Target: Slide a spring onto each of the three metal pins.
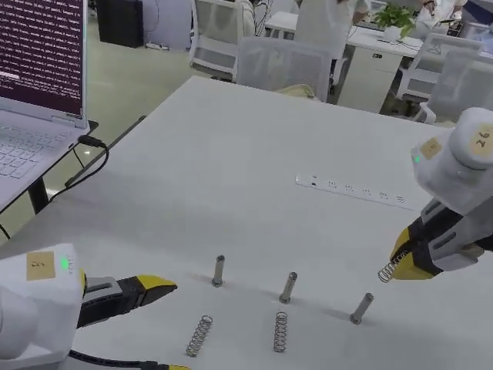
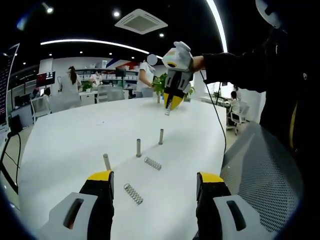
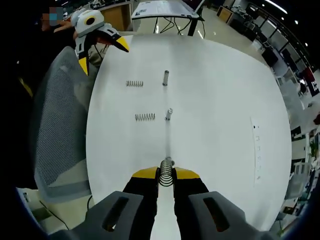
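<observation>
1. Three pins (image 1: 288, 287) stand bare on the table (image 1: 231, 154); no spring is on any yet.
2. Your right gripper (image 3: 167, 172) is clenched on one spring (image 1: 388, 270), near the rightmost pin (still apart from it).
3. Two loose springs (image 1: 280, 331) lie beside the pins.
4. Your left gripper (image 2: 155, 177) gapes, holding nothing.
5. Tabletop is open; your edge runs near the loose springs.

Plain white on the table (image 1: 231, 154) and the power strip (image 1: 350, 190). Dull silver-grey on the pins (image 1: 288, 287); brighter silver, ringed with coils, on the loose springs (image 1: 199, 335) and the held spring (image 1: 387, 270). Yellow tips, black behind, white housings on the left gripper (image 2: 155, 177) and right gripper (image 3: 166, 173). Dark purple with pale text lines on the laptop screen (image 1: 42, 54). Grey mesh on the chair (image 2: 265, 170).
</observation>
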Demonstrator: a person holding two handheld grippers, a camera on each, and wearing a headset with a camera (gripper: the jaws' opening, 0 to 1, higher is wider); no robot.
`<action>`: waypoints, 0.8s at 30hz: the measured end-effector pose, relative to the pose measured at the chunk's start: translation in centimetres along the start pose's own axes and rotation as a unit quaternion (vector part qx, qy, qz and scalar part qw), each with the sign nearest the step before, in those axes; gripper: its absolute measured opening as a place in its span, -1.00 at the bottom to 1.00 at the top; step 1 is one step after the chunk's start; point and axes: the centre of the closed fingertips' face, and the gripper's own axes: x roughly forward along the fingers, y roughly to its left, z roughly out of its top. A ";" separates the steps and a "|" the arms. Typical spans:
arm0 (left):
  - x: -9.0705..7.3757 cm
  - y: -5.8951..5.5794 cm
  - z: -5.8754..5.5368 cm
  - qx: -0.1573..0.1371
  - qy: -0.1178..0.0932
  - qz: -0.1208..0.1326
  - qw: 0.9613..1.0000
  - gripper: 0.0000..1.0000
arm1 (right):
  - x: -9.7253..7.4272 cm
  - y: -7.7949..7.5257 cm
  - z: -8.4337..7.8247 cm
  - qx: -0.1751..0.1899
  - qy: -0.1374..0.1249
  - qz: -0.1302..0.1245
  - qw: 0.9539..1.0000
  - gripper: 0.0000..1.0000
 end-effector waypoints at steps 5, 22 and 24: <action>-0.1 0.1 0.1 0.000 -0.002 0.003 1.000 0.27 | 1.0 -0.5 -0.2 0.004 0.010 0.010 1.000 -0.84; -0.2 0.3 0.0 0.000 0.001 0.005 1.000 0.26 | 4.4 -1.6 -2.4 0.010 0.048 0.023 0.999 -0.83; -0.2 0.2 -0.1 0.001 0.003 0.004 1.000 0.25 | 4.4 -1.6 -2.3 0.012 0.043 0.028 0.999 -0.83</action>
